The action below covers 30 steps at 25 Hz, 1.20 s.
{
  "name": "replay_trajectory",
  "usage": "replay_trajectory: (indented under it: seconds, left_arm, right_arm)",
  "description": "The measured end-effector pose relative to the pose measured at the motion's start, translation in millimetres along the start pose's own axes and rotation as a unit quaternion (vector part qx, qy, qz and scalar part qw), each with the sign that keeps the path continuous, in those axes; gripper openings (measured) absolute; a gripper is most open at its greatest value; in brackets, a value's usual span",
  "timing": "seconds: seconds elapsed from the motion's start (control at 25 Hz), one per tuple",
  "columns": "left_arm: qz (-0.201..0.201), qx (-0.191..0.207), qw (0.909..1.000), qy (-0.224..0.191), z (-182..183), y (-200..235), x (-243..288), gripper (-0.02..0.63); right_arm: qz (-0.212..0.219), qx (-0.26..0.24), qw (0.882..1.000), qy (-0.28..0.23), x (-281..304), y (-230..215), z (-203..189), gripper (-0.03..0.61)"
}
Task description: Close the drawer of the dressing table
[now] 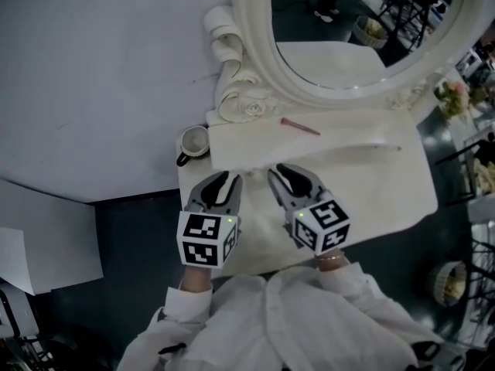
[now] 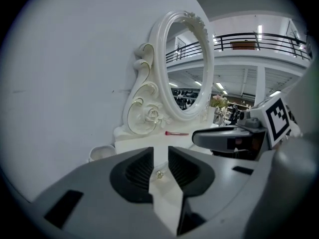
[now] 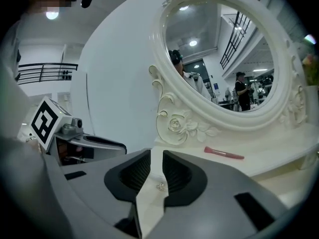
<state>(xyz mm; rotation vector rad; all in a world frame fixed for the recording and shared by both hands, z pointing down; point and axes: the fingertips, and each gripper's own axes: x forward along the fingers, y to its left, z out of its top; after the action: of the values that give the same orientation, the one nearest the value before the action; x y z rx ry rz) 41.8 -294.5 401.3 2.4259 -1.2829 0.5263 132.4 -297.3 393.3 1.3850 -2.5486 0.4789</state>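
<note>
The person's white sleeves (image 1: pixel 255 315) are filling the bottom of the head view, and just beyond them the two marker cubes are riding on the grippers, side by side over the white dressing table (image 1: pixel 387 199). The left gripper (image 1: pixel 229 179) and the right gripper (image 1: pixel 282 173) are both pointing toward the raised back part of the table, close to each other but not touching.

In the left gripper view, the jaws are standing slightly apart with only a narrow slot between them, gripping nothing. The left knob (image 2: pixel 159 174), small and glinting, is showing in that slot on the white drawer front (image 2: pixel 158 185), clear of both pads. In the right gripper view, the jaws are likewise released and narrowly parted, and the right knob (image 3: pixel 161 186) is sitting in their gap, untouched. How far the drawer is standing out cannot be told.

A pink makeup brush (image 1: pixel 300 127) is lying on the ledge above the drawer, below the oval mirror (image 1: pixel 348 29) in its carved white frame. A pale cup (image 1: pixel 193 142) is standing at the table's left edge, beside the frame's rose carving (image 1: pixel 246 108).
</note>
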Motion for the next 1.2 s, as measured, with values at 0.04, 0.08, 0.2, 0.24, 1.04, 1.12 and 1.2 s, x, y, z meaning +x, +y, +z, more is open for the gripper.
replay_trajectory:
  seconds: [0.04, 0.08, 0.2, 0.24, 1.04, 1.12, 1.2]
  left_arm:
    - [-0.002, 0.003, 1.0, -0.004, 3.5, -1.3, -1.4, 0.087]
    - [-0.005, 0.006, 0.9999, -0.008, 6.6, -2.8, -2.6, 0.076]
    - [-0.009, 0.014, 0.9997, -0.02, 14.2, -6.7, -7.0, 0.04]
    - [-0.009, 0.015, 0.9995, -0.024, 16.7, -7.4, -8.9, 0.03]
    - [-0.044, 0.026, 0.9986, 0.01, -12.2, -39.2, -14.6, 0.011]
    - [-0.042, 0.024, 0.9988, 0.012, -13.9, -38.0, -15.4, 0.011]
    - [-0.041, 0.023, 0.9988, 0.013, -15.0, -37.0, -15.6, 0.011]
  right_arm:
    - [0.003, -0.006, 1.0, -0.002, -1.2, 2.3, 3.0, 0.069]
    - [0.005, -0.013, 1.0, -0.004, -2.4, 4.4, 5.3, 0.047]
    - [0.016, -0.026, 1.0, -0.007, -6.5, 11.2, 11.5, 0.017]
    - [0.02, -0.029, 0.999, -0.008, -8.0, 13.7, 13.8, 0.012]
    - [0.055, -0.033, 0.998, -0.005, -31.4, 40.3, 4.0, 0.008]
    - [0.059, -0.034, 0.998, -0.003, -31.5, 42.6, 1.9, 0.008]
    - [0.057, -0.034, 0.998, -0.001, -31.2, 42.8, -0.5, 0.008]
